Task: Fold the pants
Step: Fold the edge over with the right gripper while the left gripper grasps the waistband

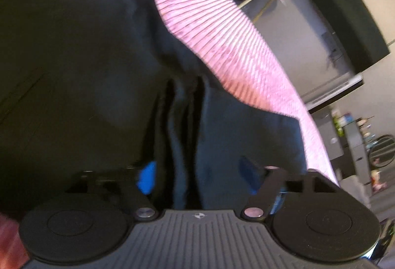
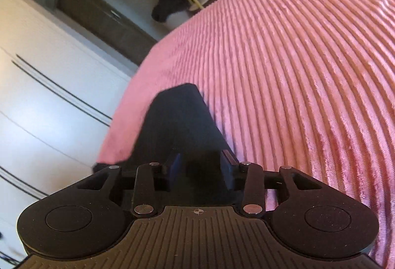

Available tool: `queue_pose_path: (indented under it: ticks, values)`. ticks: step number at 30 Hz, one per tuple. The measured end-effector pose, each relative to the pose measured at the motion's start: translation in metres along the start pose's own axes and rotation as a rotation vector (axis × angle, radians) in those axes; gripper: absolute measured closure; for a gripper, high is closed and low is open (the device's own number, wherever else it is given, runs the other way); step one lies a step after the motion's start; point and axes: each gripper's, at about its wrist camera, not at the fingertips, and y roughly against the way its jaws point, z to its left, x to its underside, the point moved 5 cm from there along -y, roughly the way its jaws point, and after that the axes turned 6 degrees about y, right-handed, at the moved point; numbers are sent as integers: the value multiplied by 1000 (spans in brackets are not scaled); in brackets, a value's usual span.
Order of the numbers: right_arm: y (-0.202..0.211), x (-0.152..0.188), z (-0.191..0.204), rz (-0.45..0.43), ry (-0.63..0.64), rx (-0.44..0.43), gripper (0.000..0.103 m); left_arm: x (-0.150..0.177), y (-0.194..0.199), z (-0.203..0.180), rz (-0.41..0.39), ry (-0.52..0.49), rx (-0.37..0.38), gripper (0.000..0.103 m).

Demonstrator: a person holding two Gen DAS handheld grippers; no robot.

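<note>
Mid-fold, black pants point(image 1: 86, 71) on pink bedspread point(image 2: 296, 71)

Your left gripper point(image 1: 197, 177) stands spread, bunched cloth between its fingers; clamp before lifting. Whether your right gripper point(image 2: 201, 167) pinches cloth, I cannot tell.

Left black two-finger gripper point(image 1: 197, 177) pointing downward, blue-padded fingers point(image 1: 147, 176) standing wide apart, dark fabric lying loose between. Right black two-finger gripper point(image 2: 201, 169) tilting downward, jaws half closed, pressing on dark fabric fold.

Black pants point(image 1: 86, 59) lie spread over a pink ribbed cover point(image 1: 222, 29), bunched into upright folds near the middle. The left gripper point(image 1: 197, 177) stands wide — blue pads point(image 1: 148, 177) flanking those folds, not pressing them.
</note>
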Motion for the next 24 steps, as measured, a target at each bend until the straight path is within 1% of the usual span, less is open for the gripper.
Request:
queue_pose_path:
  ticks: [2, 3, 4, 5, 6, 7, 8, 9, 10, 11, 12, 14, 16, 18, 20, 21, 23, 24]
  values:
    - [-3, 1, 1, 8, 2, 15, 61, -2, -8, -1, 7, 13, 2, 24]
    - [-5, 2, 2, 11, 4, 23, 61, -2, -10, -2, -8, 11, 1, 31]
    - [-5, 2, 2, 12, 10, 32, 63, -1, -8, -3, -23, -5, -5, 41]
    - [-5, 3, 3, 11, 18, 36, 64, 1, -8, -3, -24, -32, -25, 66]
    - [-5, 2, 4, 10, 26, 39, 67, 3, -10, -3, -25, -55, -58, 80]
    - [-9, 3, 6, 12, 34, 41, 74, 2, -11, -5, -31, -69, -73, 83]
    - [-11, 4, 8, 17, 42, 45, 79, 1, -10, -6, -34, -60, -57, 88]
    - [-11, 2, 11, 19, 53, 56, 82, 0, -5, -4, -39, -34, -28, 93]
    - [-11, 0, 14, 15, 73, 63, 86, -3, 6, 0, -49, -19, 1, 93]
    - [-13, -2, 20, 9, 95, 64, 88, -3, 12, -1, -70, -17, 26, 94]
    - [-13, -4, 23, 5, 115, 62, 88, -4, 19, -3, -100, -26, 39, 94]
    - [-19, -10, 37, -4, 178, 83, 88, -6, 29, -4, -145, -41, 37, 94]
    - [-30, -12, 48, 19, 247, 105, 87, -8, 30, -1, -150, -35, 8, 94]
    - [-51, -9, 59, 80, 312, 100, 85, -6, 23, 3, -128, -57, -42, 92]
    - [-73, -3, 66, 135, 366, 141, 83, -2, 12, 2, -120, -100, -109, 86]
    - [-85, -2, 69, 151, 390, 166, 83, 0, 10, 1, -125, -118, -128, 83]
    - [-100, -7, 75, 116, 426, 188, 85, 0, 12, 2, -129, -123, -136, 77]
    - [-105, -12, 77, 84, 441, 204, 86, 0, 12, 2, -135, -116, -129, 73]
